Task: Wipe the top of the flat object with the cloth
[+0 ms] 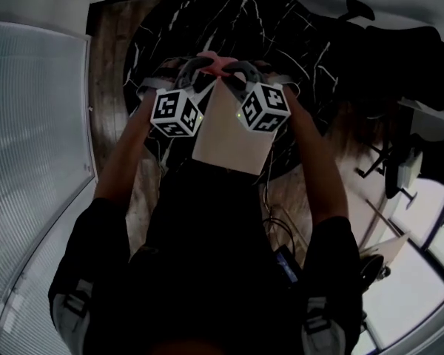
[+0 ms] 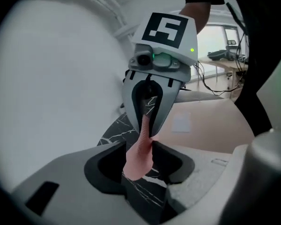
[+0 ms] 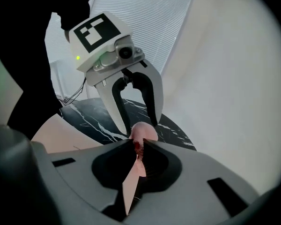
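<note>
Head view: cloth [image 1: 217,63] clamped in left claw [image 1: 204,67], right claw [image 1: 233,69]; board [image 1: 233,135] near.

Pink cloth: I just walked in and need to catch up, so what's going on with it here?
A person holds a gripper in each hand. The left gripper and the right gripper face each other, both shut on the same pink cloth. They hold it by the far end of the flat beige board, which lies on the black marble table. Whether the cloth touches the board cannot be told.
</note>
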`<state>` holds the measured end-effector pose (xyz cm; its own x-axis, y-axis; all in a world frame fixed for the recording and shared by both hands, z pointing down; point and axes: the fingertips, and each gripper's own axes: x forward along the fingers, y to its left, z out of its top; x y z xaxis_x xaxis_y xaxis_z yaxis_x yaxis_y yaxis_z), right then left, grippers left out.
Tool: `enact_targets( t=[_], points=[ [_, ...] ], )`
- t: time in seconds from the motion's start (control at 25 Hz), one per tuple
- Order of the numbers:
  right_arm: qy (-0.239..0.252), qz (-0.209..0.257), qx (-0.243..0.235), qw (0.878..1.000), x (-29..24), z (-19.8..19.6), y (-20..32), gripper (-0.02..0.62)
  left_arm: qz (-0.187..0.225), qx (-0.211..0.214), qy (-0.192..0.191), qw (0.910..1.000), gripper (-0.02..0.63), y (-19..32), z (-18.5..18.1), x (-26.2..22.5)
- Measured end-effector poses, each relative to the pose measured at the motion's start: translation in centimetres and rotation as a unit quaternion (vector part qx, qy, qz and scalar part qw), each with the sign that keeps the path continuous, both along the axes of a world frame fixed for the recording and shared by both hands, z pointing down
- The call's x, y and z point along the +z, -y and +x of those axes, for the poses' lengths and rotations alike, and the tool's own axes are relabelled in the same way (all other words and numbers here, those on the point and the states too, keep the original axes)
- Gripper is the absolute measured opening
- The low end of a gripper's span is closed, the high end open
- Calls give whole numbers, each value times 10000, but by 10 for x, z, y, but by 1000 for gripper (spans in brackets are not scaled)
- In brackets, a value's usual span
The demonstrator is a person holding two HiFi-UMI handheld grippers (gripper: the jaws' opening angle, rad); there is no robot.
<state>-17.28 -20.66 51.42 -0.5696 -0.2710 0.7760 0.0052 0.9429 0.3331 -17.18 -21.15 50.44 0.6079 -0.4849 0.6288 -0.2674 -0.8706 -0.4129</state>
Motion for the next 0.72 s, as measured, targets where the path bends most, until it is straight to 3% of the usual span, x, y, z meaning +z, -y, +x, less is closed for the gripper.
enact_targets(
  t=[0.12, 0.2, 0.32, 0.36, 0.44, 0.52, 0.6, 0.72],
  points=[
    [130, -20, -21, 9999, -7, 4, -8, 17, -134, 66, -109, 9998, 154, -7, 11, 0],
    [285, -57, 111, 9995, -11, 6, -10, 17, -148, 62, -98, 9998, 44, -8, 13, 3],
    [444, -55, 333, 9984, -13, 8, -13, 17, -159, 91, -187, 9997, 29, -11, 17, 5],
    [541, -87, 481, 9973, -12, 9, -13, 32, -196, 33, -221, 9996, 29, -10, 17, 5],
    [899, -220, 981, 9909, -12, 11, -12, 134, -346, -264, -324, 9985, 29, -6, 13, 9],
    [1454, -298, 1705, 9741, -15, 16, -8, 141, -684, -831, -611, 9923, 29, 2, 4, 15],
    [2089, -348, 2562, 9431, -20, 27, -3, 124, -1256, -1658, -1129, 9716, 29, 12, -10, 24],
    [2781, -603, 3807, 8798, -16, 54, -4, 8, -2093, -2922, -1898, 9137, 29, 24, -31, 43]
  ],
)
